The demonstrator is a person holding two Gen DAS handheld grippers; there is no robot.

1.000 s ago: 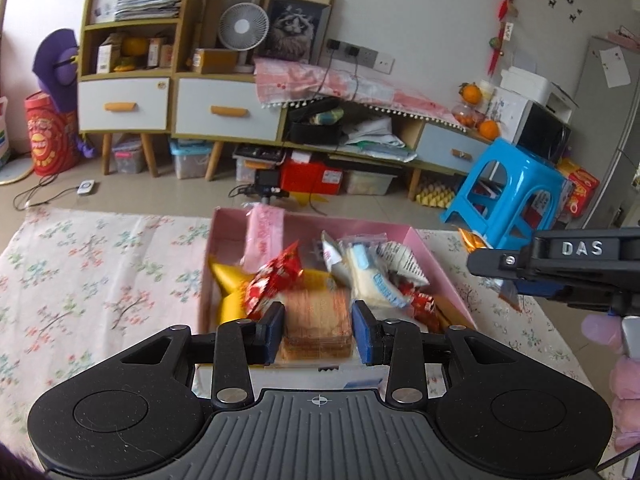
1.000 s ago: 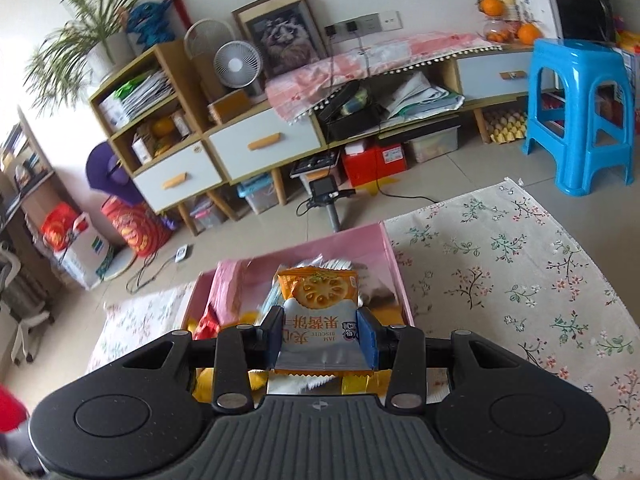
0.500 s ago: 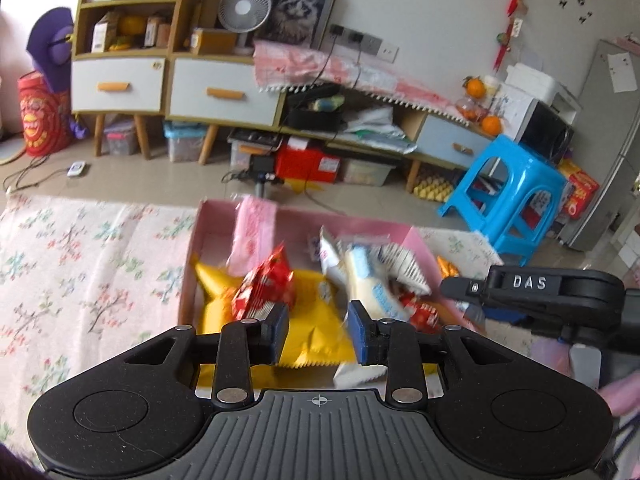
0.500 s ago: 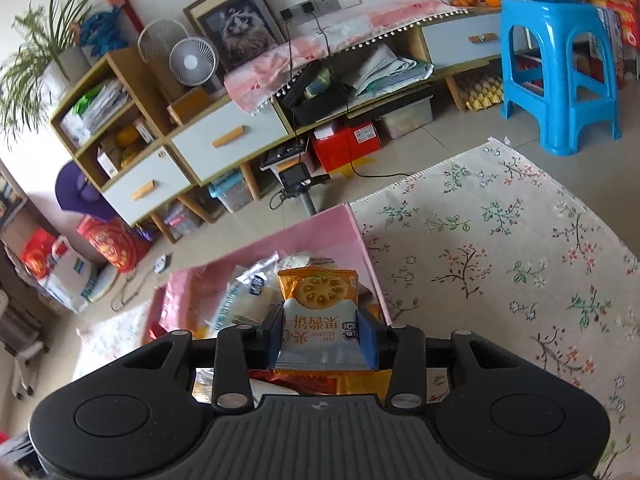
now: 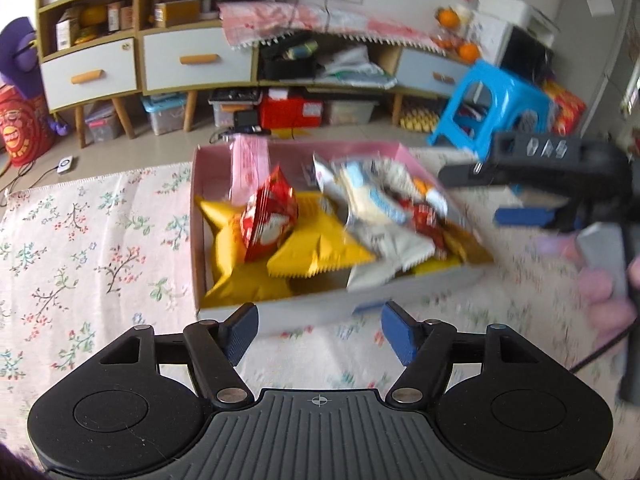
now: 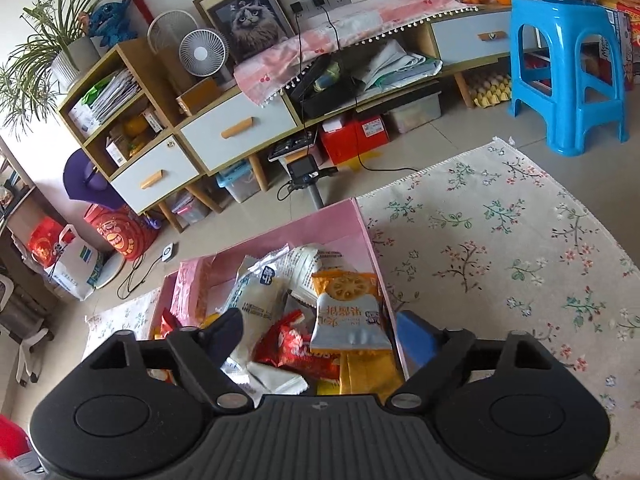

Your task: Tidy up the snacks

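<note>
A pink box [image 5: 197,240] full of snack packets sits on the floral cloth. Among them are a red packet [image 5: 270,216], yellow packets [image 5: 316,248] and white ones [image 5: 376,208]. My left gripper [image 5: 320,334] hangs just before the box's near wall, its jaws opening with nothing between them. My right gripper [image 6: 320,334] is over the box's right end, jaws opening too. An orange-and-white packet [image 6: 346,312] lies loose between its fingers on the pile, and neither pad touches it. The right gripper [image 5: 500,194] also shows at the right of the left wrist view.
The floral cloth [image 6: 500,248] spreads out to the right of the box. A blue stool [image 6: 568,72] and a low cabinet [image 6: 240,128] stand beyond on the tiled floor, with a small camera stand [image 6: 306,178] behind the box. A pink-gloved hand [image 5: 600,280] holds the right gripper.
Both grippers have opened wide. The right one let go of the orange-and-white packet, which now rests in the box. The left one let go of a brown packet and drew back.
</note>
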